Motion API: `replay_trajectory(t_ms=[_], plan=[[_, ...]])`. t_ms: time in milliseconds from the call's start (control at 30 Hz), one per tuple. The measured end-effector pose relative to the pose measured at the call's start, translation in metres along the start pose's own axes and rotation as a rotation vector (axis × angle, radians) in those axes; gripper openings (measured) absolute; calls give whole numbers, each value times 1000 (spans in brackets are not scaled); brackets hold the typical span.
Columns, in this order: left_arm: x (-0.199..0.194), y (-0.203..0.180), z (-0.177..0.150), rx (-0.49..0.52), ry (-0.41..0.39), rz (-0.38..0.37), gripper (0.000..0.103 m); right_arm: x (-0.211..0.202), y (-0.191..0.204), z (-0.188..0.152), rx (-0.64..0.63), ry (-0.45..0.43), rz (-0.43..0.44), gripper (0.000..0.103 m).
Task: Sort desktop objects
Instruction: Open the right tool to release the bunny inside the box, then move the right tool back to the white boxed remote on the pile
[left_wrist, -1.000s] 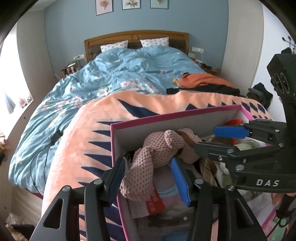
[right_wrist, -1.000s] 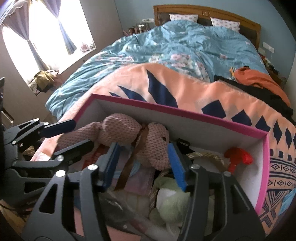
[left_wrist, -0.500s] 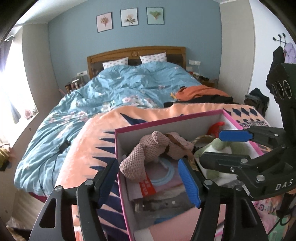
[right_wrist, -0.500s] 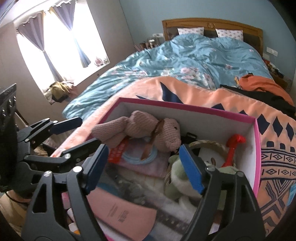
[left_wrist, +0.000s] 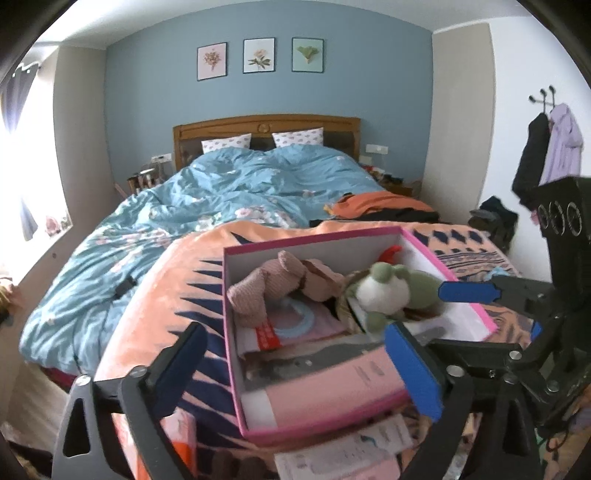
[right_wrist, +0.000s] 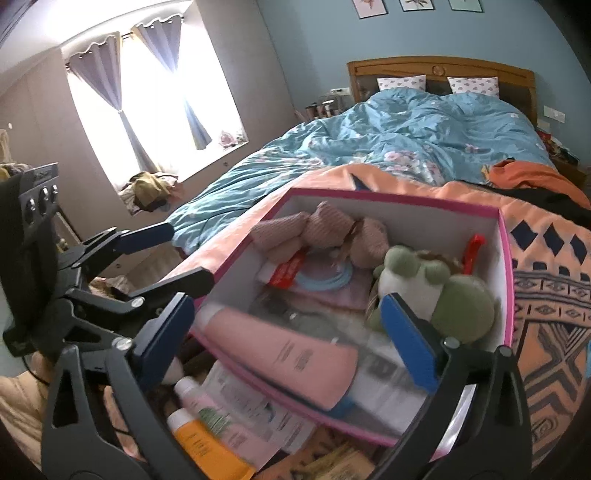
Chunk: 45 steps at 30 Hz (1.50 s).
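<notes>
A pink-rimmed box (left_wrist: 314, 242) (right_wrist: 506, 258) stands on an orange blanket on the bed. In it lie a pink knitted plush (left_wrist: 273, 282) (right_wrist: 332, 229), a green frog plush (left_wrist: 391, 288) (right_wrist: 439, 291), a pink tube (left_wrist: 332, 391) (right_wrist: 280, 350) and a red item (right_wrist: 472, 245). My left gripper (left_wrist: 299, 373) is open and empty, above and in front of the box. My right gripper (right_wrist: 291, 339) is open and empty, over the box's near edge; it also shows in the left wrist view (left_wrist: 469, 291).
Loose bottles lie in front of the box: an orange one (right_wrist: 207, 446) and a pink-white one (right_wrist: 207, 410), with papers (left_wrist: 351, 450). A blue duvet (left_wrist: 240, 184) covers the bed's far part. Orange and black clothes (left_wrist: 376, 205) lie at the right. A window (right_wrist: 155, 107) is at the left.
Both grippers let go of the pink plush, opened wide and drew back and up from the box. The plush now lies in the box.
</notes>
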<state>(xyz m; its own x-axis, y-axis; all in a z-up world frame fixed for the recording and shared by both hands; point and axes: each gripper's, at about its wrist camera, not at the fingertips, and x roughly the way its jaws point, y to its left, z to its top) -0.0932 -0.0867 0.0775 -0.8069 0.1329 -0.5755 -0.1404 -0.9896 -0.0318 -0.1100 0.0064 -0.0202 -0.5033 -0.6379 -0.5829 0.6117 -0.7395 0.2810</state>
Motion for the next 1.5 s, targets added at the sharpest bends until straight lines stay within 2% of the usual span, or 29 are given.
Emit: replay_trajectory(t_ms=[133, 400, 600, 733, 1100, 1267, 1500], plan=[[-17, -2, -15, -13, -9, -35, 102, -15, 8, -19, -18, 9, 9, 102], [-33, -4, -49, -19, 13, -56, 102, -33, 11, -58, -19, 40, 19, 102], [-20, 1, -79, -57, 95, -102, 102, -31, 6, -97, 26, 88, 7, 102], [-7, 2, -93, -70, 151, -90, 102, -26, 3, -111, 41, 121, -3, 102], [16, 0, -115, -88, 239, -92, 102, -10, 5, -122, 56, 145, 12, 101], [23, 2, -121, -97, 267, -95, 102, 5, 10, -122, 40, 169, 22, 97], [34, 7, -125, -123, 314, -105, 102, 30, 16, -121, 19, 227, 12, 83]])
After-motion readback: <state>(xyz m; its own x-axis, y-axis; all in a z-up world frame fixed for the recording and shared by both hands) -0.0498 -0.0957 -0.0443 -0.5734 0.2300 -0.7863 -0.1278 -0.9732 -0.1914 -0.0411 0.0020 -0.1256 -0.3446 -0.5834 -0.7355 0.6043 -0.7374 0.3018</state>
